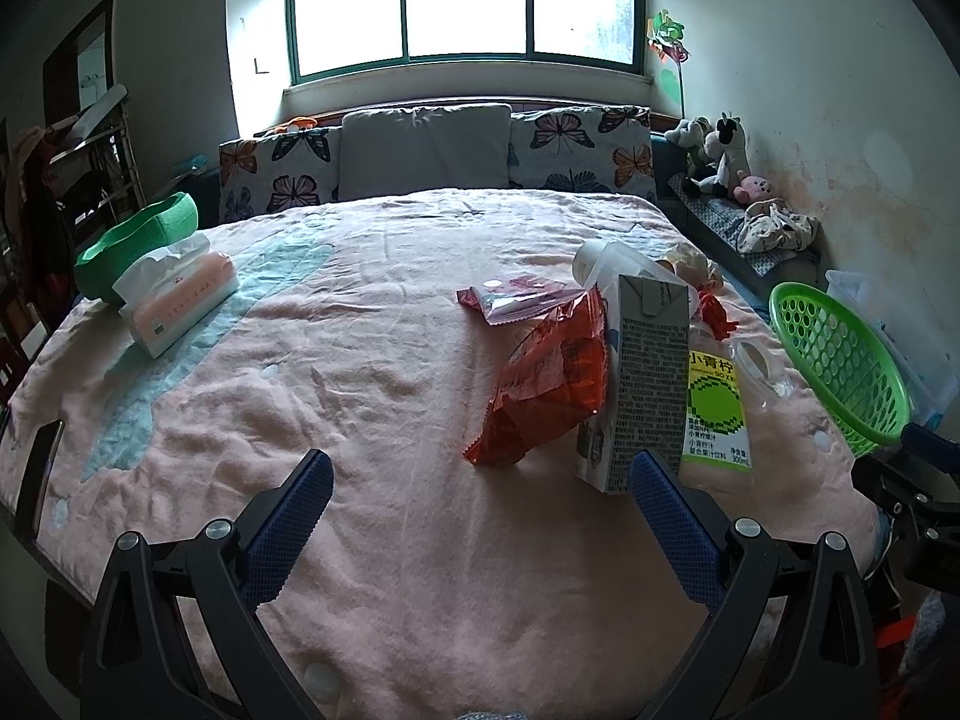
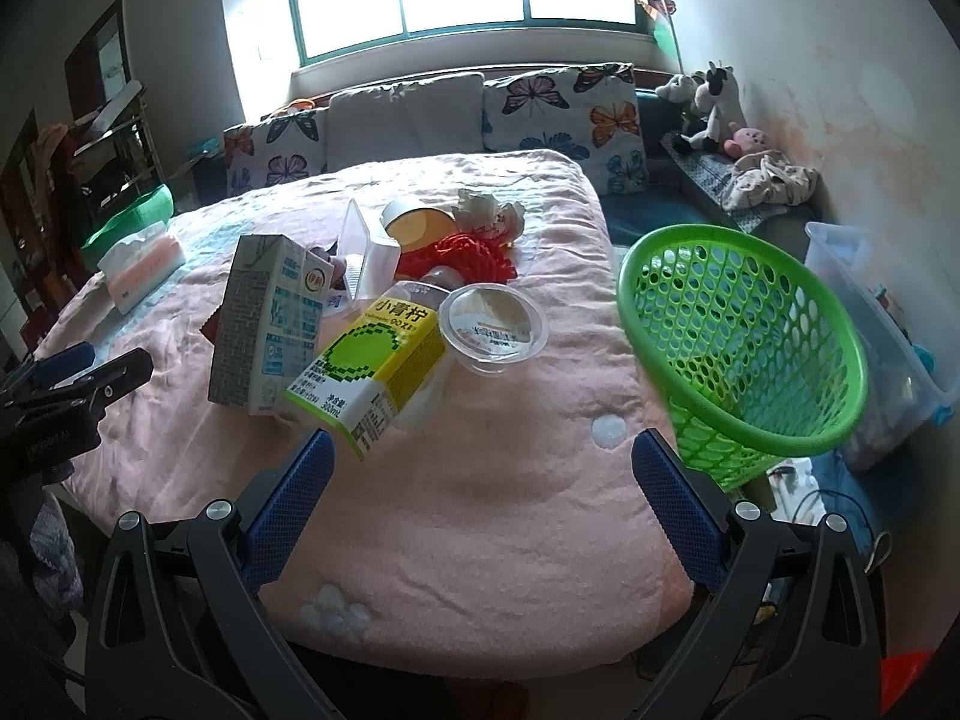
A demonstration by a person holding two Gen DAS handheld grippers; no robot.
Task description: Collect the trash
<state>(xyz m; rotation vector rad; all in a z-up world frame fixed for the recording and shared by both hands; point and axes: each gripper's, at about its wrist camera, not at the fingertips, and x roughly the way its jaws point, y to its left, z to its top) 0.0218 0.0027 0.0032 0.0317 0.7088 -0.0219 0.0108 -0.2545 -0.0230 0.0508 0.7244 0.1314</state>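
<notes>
Both of your grippers hang low over the near end of the pink blanket (image 1: 360, 360), and neither has hold of anything. Your left gripper (image 1: 480, 483) has its jaws spread wide, with only bare blanket between the blue pads. Your right gripper (image 2: 483, 465) is equally wide open and empty.

Take the green basket (image 2: 744, 336) as your marker: it sits tipped at the blanket's right edge, mouth turned toward the trash pile, and no trash is visible in it. Just left of the basket lies a clear plastic cup (image 2: 493, 324) on the blanket. Touching that cup, further left, is the yellow-green juice carton (image 2: 366, 360) lying tilted, its near corner close to your right gripper's left pad. Leaning against it, further from the basket, stands the grey-and-blue milk carton (image 2: 264, 324). Beyond the cup, seen from the basket's side, sit a red mesh scrap (image 2: 474, 255), a tape roll (image 2: 420, 222) and a crumpled wrapper (image 2: 486, 210). The orange snack bag (image 1: 552, 378) lies left of the milk carton, farthest from the basket. A tissue pack (image 1: 180, 294) rests well apart at the blanket's far left.
</notes>
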